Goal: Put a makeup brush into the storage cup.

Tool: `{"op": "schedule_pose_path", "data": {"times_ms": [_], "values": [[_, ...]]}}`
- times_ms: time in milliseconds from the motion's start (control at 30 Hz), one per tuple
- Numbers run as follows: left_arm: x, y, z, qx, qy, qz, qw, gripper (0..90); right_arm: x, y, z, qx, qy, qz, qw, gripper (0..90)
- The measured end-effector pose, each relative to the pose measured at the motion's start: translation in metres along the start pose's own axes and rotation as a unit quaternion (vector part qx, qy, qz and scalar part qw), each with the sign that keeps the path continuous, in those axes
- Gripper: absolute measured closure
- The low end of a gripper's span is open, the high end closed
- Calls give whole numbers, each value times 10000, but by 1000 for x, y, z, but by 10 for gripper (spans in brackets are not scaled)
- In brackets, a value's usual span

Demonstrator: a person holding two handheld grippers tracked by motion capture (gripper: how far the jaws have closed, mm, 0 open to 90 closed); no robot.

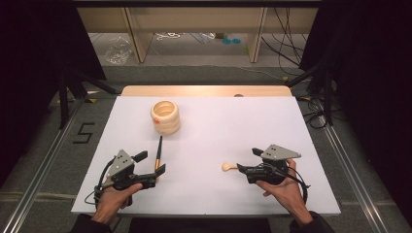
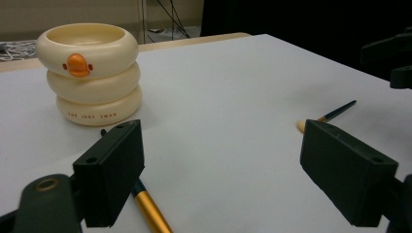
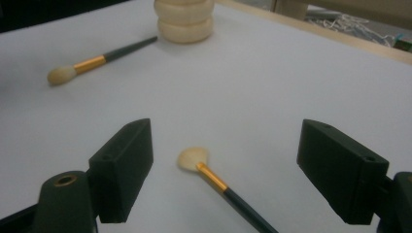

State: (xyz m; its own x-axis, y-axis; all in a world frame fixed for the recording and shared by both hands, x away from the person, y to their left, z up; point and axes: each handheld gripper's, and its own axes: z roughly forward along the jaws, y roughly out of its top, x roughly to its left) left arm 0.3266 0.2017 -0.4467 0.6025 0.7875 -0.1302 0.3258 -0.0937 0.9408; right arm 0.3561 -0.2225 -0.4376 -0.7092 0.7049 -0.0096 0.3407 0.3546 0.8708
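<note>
Waiting with jaws spread wide, the left gripper and right gripper each sit over a brush, ready to grab one for the far cup.

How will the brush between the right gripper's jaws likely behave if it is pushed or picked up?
The fan brush lies flat with a thin round handle, so it may roll sideways when nudged. It looks slim, probably light. Its glossy handle could slip between the right gripper's open jaws, and the soft bristle tip would likely bend.
</note>
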Motion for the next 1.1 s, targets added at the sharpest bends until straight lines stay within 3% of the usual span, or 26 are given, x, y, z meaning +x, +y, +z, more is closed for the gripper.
{"op": "schedule_pose_path", "data": {"times_ms": [200,367,467,500,533,567,600,667,867,1000,1033,1100], "values": [[0,0,1,53,21,7,10000,158,-14,0,1,354,9,-153,9993,230],[0,-1,2,88,6,8,10000,159,-23,1,6,775,39,-533,9956,264],[-2,-1,3,122,6,-27,9999,159,-26,1,11,1164,173,-737,9903,313],[-2,-1,3,121,13,1,9999,160,-27,1,14,1345,247,-902,9865,338],[-2,-1,3,121,13,1,9999,160,-27,1,14,1345,247,-902,9865,338],[-1,-1,3,110,-21,103,9999,160,-28,1,21,1536,291,-979,9828,352],[-2,-1,3,102,-17,114,9999,160,-28,1,21,1536,291,-979,9828,352],[-3,-1,3,82,8,36,10000,160,-31,3,28,1748,372,-1092,9778,387],[-3,-2,2,85,18,92,9999,159,-34,7,40,2068,363,-1016,9724,403],[-3,-1,3,88,-9,168,9998,159,-37,8,46,2180,599,-1045,9685,440],[-2,-1,3,93,-30,218,9997,159,-36,8,47,2254,559,-1032,9672,454],[-2,-1,2,103,-3,221,9997,160,-37,9,49,2416,649,-1185,9609,504]]}}
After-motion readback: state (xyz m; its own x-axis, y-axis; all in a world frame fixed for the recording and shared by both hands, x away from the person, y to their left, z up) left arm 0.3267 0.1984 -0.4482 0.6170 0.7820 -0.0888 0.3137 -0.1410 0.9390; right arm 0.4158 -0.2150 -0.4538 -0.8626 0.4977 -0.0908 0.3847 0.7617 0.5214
